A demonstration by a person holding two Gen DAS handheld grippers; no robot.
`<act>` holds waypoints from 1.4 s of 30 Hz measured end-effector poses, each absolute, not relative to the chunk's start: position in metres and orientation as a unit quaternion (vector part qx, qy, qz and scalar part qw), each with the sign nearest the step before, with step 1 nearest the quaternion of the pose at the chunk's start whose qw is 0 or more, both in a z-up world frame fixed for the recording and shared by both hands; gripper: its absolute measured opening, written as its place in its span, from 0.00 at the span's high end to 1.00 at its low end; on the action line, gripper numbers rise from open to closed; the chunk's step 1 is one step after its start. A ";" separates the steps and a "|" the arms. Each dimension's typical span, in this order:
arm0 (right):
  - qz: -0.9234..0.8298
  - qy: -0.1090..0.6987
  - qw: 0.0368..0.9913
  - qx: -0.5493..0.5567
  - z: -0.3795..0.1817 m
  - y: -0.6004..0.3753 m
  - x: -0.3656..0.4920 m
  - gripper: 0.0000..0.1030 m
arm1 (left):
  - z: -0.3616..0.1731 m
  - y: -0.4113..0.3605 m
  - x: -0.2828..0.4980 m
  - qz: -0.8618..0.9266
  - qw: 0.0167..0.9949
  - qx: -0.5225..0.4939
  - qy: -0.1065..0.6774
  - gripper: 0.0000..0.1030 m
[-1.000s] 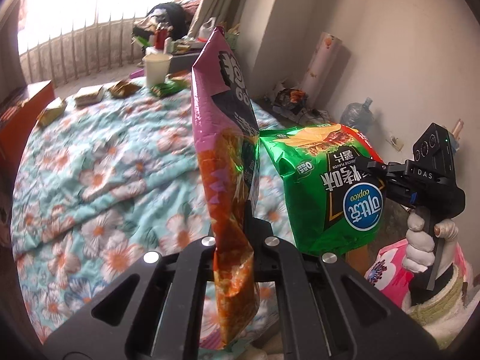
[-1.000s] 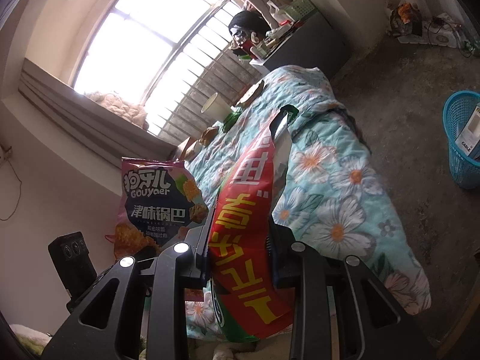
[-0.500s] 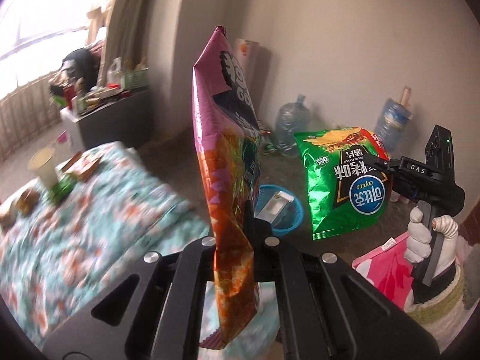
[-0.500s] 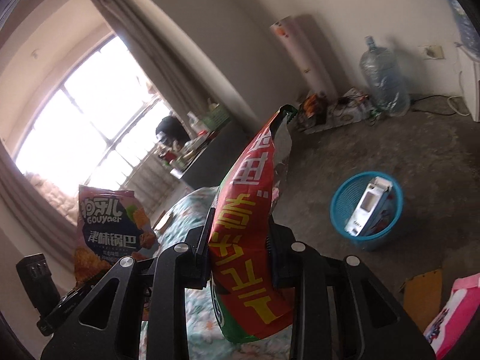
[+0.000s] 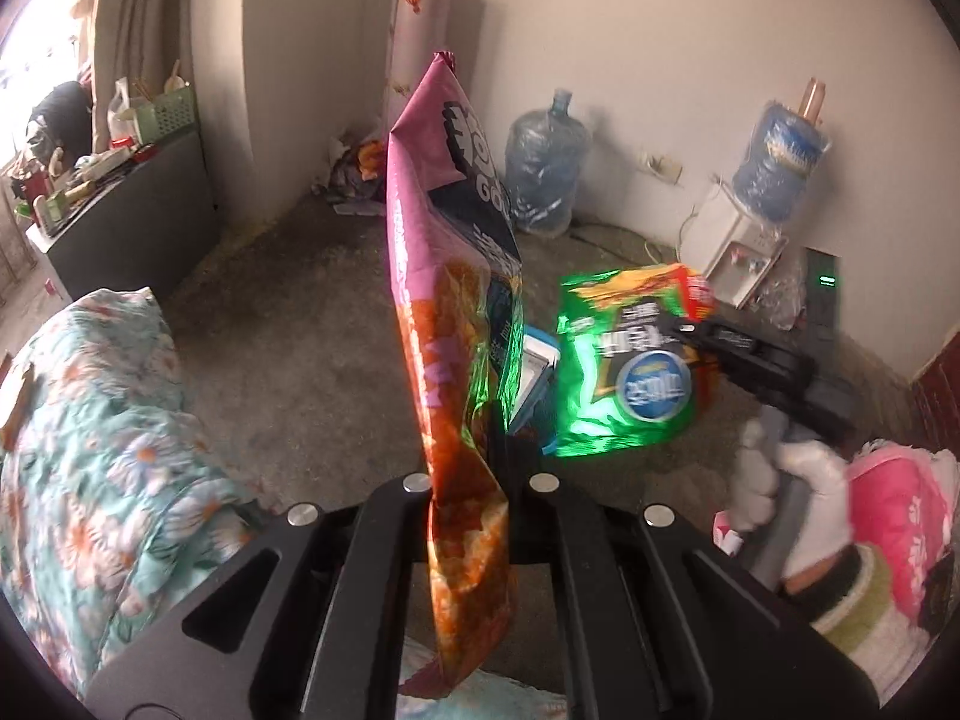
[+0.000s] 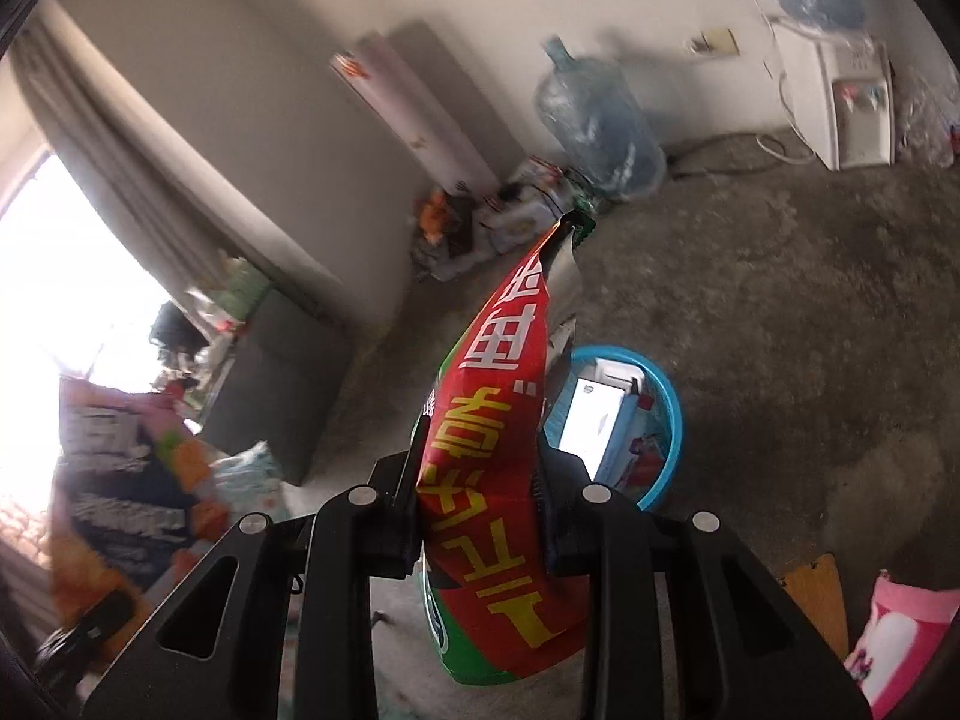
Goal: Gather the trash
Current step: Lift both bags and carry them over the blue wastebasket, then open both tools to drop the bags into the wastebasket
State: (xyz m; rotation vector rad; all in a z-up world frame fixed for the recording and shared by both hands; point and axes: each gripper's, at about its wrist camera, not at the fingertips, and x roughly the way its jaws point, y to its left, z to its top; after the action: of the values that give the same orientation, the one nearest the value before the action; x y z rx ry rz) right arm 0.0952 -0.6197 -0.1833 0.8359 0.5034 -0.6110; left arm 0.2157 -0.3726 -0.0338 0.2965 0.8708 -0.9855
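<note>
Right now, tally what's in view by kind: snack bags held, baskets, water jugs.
Snack bags held: 2, pink bag and green-and-red bag
Blue baskets: 1
Water jugs: 2, floor jug and dispenser jug
Total: 5

Bare concrete floor [image 6: 780, 300], pale wall [image 5: 660, 30], curtained bright window [image 6: 54, 252], floral bedspread [image 5: 90, 420].

The left hand-held gripper [image 5: 480, 483] pinches a pink snack bag [image 5: 447, 276]. Beside it, the right hand-held gripper [image 5: 690, 333] holds a green chip bag [image 5: 624, 366] above the floor [image 5: 300, 324].
</note>
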 end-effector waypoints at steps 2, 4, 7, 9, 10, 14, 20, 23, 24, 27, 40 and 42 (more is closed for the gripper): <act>-0.296 0.255 0.831 0.395 -0.216 -0.638 0.124 0.72 | -0.045 -0.389 0.224 -0.453 0.778 0.154 0.408 0.98; -0.301 0.273 0.827 0.389 -0.243 -0.651 0.150 0.72 | -0.055 -0.400 0.230 -0.448 0.776 0.166 0.412 0.98; -0.306 0.290 0.822 0.384 -0.277 -0.662 0.178 0.72 | -0.067 -0.417 0.239 -0.438 0.776 0.182 0.416 0.98; -0.322 0.300 0.818 0.369 -0.304 -0.670 0.198 0.71 | -0.076 -0.425 0.244 -0.433 0.775 0.191 0.419 0.98; -0.330 0.310 0.814 0.364 -0.321 -0.674 0.209 0.71 | -0.082 -0.431 0.249 -0.430 0.773 0.196 0.423 0.98; -0.335 0.359 0.802 0.340 -0.375 -0.680 0.236 0.71 | -0.103 -0.455 0.257 -0.422 0.764 0.216 0.439 0.98; -0.267 0.389 0.799 0.373 -0.404 -0.688 0.237 0.70 | -0.134 -0.488 0.265 -0.419 0.750 0.228 0.459 0.98; -0.250 0.350 0.791 0.436 -0.395 -0.696 0.204 0.42 | -0.149 -0.507 0.271 -0.418 0.741 0.230 0.472 0.98; -0.248 0.333 0.792 0.448 -0.392 -0.697 0.194 0.38 | -0.155 -0.514 0.274 -0.418 0.738 0.230 0.476 0.98; -0.238 0.273 0.795 0.487 -0.379 -0.699 0.156 0.33 | -0.175 -0.540 0.276 -0.416 0.731 0.238 0.486 0.98; -0.261 0.265 0.762 0.530 -0.393 -0.730 0.125 0.32 | -0.258 -0.620 0.269 -0.405 0.720 0.300 0.478 0.97; -0.268 0.262 0.759 0.532 -0.393 -0.732 0.119 0.32 | -0.275 -0.628 0.273 -0.401 0.719 0.297 0.485 0.73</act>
State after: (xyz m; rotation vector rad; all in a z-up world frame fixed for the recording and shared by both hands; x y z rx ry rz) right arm 0.1185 -0.7316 -0.3935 1.1593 0.5695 -0.5840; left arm 0.2734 -0.6280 -0.2755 0.6563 1.0724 -0.8862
